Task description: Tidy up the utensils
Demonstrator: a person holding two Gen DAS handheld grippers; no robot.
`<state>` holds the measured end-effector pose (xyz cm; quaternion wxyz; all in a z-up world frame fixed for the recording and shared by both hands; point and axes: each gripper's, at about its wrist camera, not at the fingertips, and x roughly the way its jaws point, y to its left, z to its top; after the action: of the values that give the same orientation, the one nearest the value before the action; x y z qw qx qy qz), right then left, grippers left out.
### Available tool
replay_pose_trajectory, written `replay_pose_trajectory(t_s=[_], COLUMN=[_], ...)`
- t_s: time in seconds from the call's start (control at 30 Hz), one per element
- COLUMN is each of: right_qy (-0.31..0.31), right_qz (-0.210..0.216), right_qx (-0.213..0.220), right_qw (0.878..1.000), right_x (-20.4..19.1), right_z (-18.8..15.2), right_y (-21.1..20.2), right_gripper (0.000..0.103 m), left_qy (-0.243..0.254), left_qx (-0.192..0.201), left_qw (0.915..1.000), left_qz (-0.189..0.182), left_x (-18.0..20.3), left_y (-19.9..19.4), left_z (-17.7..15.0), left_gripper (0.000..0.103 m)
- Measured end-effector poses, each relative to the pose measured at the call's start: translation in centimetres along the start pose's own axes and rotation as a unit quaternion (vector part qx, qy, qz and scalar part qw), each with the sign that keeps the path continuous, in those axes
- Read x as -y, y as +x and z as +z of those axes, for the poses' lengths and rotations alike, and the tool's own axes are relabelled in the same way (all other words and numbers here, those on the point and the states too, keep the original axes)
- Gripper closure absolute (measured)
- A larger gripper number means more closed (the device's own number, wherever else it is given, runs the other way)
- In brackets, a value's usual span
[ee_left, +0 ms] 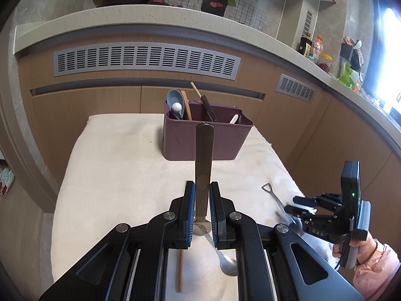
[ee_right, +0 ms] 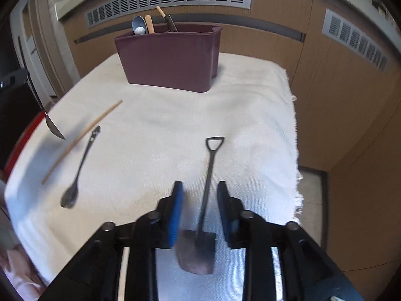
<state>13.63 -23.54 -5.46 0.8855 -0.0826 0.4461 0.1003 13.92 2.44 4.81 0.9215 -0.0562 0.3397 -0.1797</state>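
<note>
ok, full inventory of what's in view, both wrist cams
utensil caddy: 1, maroon, far end of the cloth, already holding several utensils
cloth: 1, white, covering the table
flat-handled spoon: 1, dark metal, clamped in the left gripper, lifted
shovel-shaped spoon: 1, dark metal, on the cloth between the right gripper's open fingers
spoon: 1, dark metal, lying on the cloth, left side
chopstick: 1, wooden, beside that spoon
left gripper: black, blue pads, shut
right gripper: black, blue pads, open
</note>
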Motion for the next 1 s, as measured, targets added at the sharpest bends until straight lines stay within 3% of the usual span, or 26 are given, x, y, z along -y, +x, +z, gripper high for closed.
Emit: replay_pose_trajectory(t_s=[0.1, 0.27, 0.33, 0.4, 0.6, 0.8, 1.0], right_qy=[-0.001, 0.011, 0.007, 0.002, 0.040, 0.071, 0.073], right_qz=[0.006, 0.002, -0.009, -0.021, 0.008, 0.052, 0.077], right_qx=[-0.002, -0.045, -0.050, -0.043, 0.025, 0.112, 0.178], right_qw=[1.000, 0.999, 0.999, 0.999, 0.999, 0.990, 0.978], right_x=[0.2, 0.7, 0.4, 0.0, 0.0, -0.2, -0.9], right_z=[1.8, 3.4, 3.6, 3.6, 3.3, 3.6, 7.0], right_y=[1.3, 5.5, 5.6, 5.1, -0.2, -6.6, -10.7], right_gripper=[0.074, 0.075, 0.095, 0.096, 0.097, 0.101, 0.102], left_qy=[0.000, 0.000, -0.002, -0.004, -0.005, 0.003, 0.022], left_qx=[-0.004, -0.005, -0.005, -0.006, -0.003, 0.011, 0.035], left_qw=[1.0000, 1.0000, 1.0000, 1.0000, 1.0000, 0.9999, 0.9989], left_qz=[0.001, 0.005, 0.006, 0.006, 0.005, -0.002, -0.021], left_x=[0.1, -0.3, -0.5, -0.6, -0.3, 1.0, 2.5], left_y=[0.4, 0.0, 0.1, 0.3, 0.1, -0.9, -1.9], left_z=[-0.1, -0.3, -0.2, -0.3, -0.1, 0.7, 3.7], left_gripper=[0.091, 0.091, 0.091, 0.091, 0.091, 0.091, 0.091])
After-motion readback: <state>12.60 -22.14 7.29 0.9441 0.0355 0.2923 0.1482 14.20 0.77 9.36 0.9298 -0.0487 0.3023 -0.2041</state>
